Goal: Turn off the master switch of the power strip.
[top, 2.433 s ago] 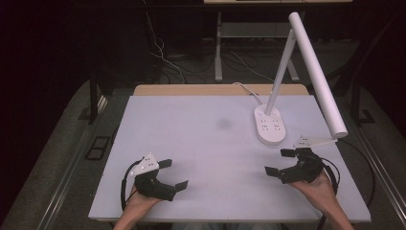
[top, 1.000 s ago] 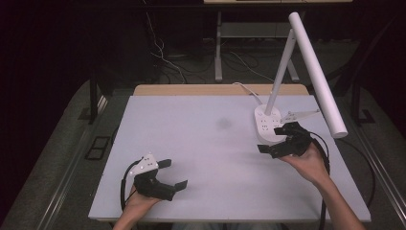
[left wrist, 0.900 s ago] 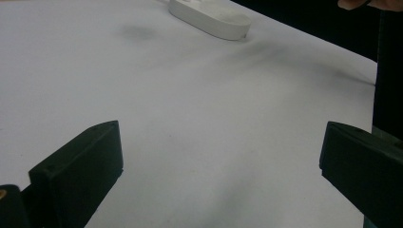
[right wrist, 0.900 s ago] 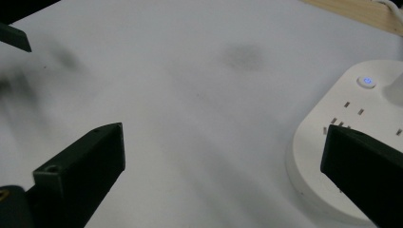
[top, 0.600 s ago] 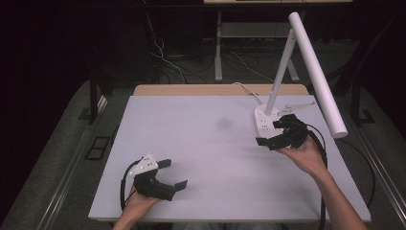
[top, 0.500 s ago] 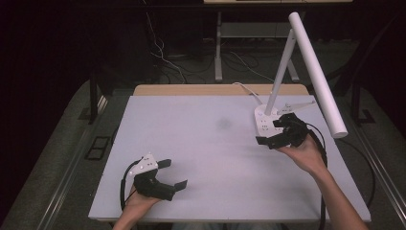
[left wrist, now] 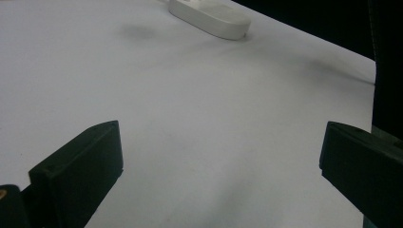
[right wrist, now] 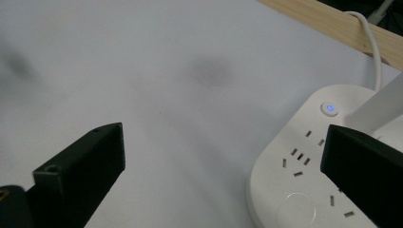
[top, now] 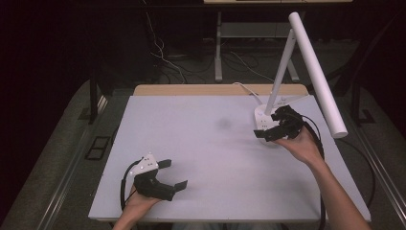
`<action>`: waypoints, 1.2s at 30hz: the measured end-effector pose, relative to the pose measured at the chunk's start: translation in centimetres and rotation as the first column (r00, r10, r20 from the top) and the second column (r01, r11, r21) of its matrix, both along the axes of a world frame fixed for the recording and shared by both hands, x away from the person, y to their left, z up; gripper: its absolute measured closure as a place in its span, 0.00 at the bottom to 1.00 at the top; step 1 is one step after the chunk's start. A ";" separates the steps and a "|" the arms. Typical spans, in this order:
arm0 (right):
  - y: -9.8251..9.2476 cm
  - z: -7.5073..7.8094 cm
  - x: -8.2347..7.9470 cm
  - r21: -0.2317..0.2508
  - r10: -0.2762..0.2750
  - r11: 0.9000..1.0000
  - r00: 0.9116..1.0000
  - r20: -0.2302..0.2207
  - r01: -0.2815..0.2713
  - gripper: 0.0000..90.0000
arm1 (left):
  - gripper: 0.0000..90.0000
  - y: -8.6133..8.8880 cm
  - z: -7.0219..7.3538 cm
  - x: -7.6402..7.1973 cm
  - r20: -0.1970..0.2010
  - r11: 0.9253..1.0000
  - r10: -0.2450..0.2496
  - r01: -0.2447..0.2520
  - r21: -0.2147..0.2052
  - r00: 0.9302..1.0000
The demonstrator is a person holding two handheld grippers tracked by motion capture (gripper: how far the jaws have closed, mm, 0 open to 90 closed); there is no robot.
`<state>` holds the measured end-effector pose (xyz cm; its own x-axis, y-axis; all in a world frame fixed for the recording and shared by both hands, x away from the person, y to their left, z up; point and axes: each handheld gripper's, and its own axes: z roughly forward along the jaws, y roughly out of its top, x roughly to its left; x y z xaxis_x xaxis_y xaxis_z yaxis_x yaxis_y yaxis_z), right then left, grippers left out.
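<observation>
A white desk lamp stands at the table's back right. Its oval base carries sockets, and a long white light bar slants above. My right gripper hovers open just over the base's near side, holding nothing. In the right gripper view the base sits under the right jaw, with a blue-lit power button and a round button. My left gripper rests open near the front left of the table, its jaws wide apart over bare surface. The lamp base lies far ahead of it.
The white tabletop has a faint dark smudge in the middle. A white cable runs from the base over the wooden back edge. Dark floor, cables and table legs lie beyond.
My right gripper has travelled from the front right of the table forward and left to the lamp base, staying open. The left gripper has not moved.
</observation>
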<state>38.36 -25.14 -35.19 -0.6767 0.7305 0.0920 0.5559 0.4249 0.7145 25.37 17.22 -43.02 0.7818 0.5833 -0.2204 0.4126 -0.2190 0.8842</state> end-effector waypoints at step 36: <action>0.3 -1.2 5.9 -0.124 -0.023 0.992 0.999 0.050 0.029 0.71 | 0.00 0.0 0.1 0.0 0.004 1.000 -0.008 0.008 -0.006 1.000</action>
<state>44.22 -24.88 -36.37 -0.6591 0.7513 -0.0331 0.5338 0.4984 0.6831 25.33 17.27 -42.94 0.7873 0.5756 -0.2209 0.4074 -0.2168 0.8871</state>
